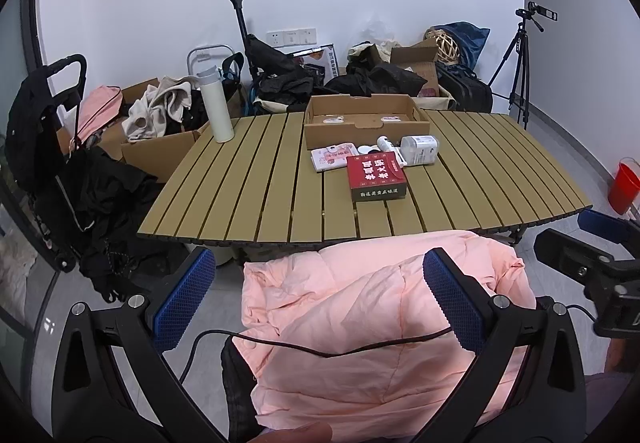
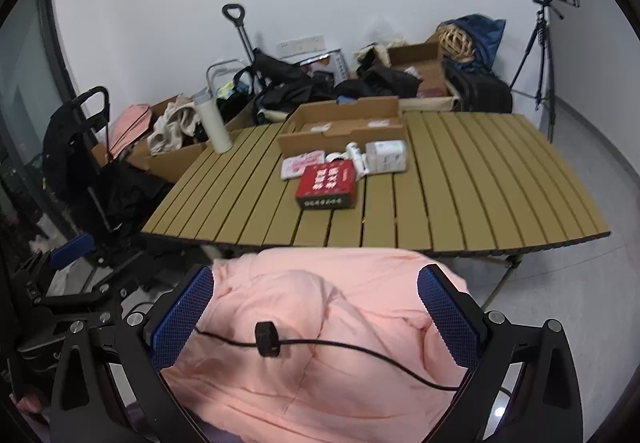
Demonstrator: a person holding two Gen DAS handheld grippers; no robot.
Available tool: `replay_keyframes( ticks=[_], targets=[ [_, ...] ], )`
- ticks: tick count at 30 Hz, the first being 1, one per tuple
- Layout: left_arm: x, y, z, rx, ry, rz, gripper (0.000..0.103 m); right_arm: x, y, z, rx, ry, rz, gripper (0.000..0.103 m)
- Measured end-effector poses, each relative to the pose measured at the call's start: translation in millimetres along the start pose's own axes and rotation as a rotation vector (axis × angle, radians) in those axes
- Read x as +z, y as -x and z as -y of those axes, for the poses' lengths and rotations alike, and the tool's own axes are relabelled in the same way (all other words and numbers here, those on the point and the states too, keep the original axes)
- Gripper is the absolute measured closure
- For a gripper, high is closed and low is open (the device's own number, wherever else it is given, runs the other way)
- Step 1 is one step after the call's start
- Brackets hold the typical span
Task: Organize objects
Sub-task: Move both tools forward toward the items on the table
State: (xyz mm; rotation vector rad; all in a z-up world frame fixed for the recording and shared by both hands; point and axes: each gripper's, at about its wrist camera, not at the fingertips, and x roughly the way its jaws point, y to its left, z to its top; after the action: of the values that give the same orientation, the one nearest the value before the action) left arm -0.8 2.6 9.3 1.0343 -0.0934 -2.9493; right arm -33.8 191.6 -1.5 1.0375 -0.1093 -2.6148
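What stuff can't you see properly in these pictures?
- Cardboard box: both views, its front wall hides most of the inside.
- Small items behind the red box: both views, overlapping and too small to name.
- Pink jacket: bottom edge cuts it off.

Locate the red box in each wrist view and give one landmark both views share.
Left wrist view: the red box lies right of centre on the slatted table, in front of the cardboard tray.
Right wrist view: the red box lies near centre, in front of the same tray.
Shared landmark: the white bottle standing at the table's far left corner.
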Motion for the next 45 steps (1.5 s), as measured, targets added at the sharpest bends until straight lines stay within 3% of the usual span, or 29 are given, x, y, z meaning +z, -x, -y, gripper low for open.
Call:
replay_keyframes(
  ticks=[5,14,21,25,31,36,41,45],
  targets=[
    [0,0,1,0.01,-0.001,0.003,0.0,-1,8,-7,-0.027,0.021,0.056,0.0],
    [-2,4,3,0.003,-0.007,0.013,0.0,-1,2,-1,0.001,-0.008,0.004,0.0],
    [-2,1,4,-0.031,0.003,-0.014,0.0,-1,13,-10,-0.096,0.032,0.082,0.0],
    [-2,0,6,0.022,0.012,-0.019,0.0,-1,17,-12,-0.113,0.046,0.107,0.0],
    [-7,-7,1,0.002,0.041,-0.037,0.0,-5,17,-2,-0.167,0.002,0.133,0.0],
    [-19,-12,0,0.007,0.081,-0.074,0.0,-23,24,6,-0.132,-0.094,0.13,0.0],
    [-26,-12,-8,-0.004,0.101,-0.07,0.0,-39,35,-4,-0.072,-0.102,0.12,0.0],
    [-23,-21,-10,0.021,0.1,-0.076,0.0,-38,30,-14,-0.137,-0.042,0.113,0.0]
  ],
)
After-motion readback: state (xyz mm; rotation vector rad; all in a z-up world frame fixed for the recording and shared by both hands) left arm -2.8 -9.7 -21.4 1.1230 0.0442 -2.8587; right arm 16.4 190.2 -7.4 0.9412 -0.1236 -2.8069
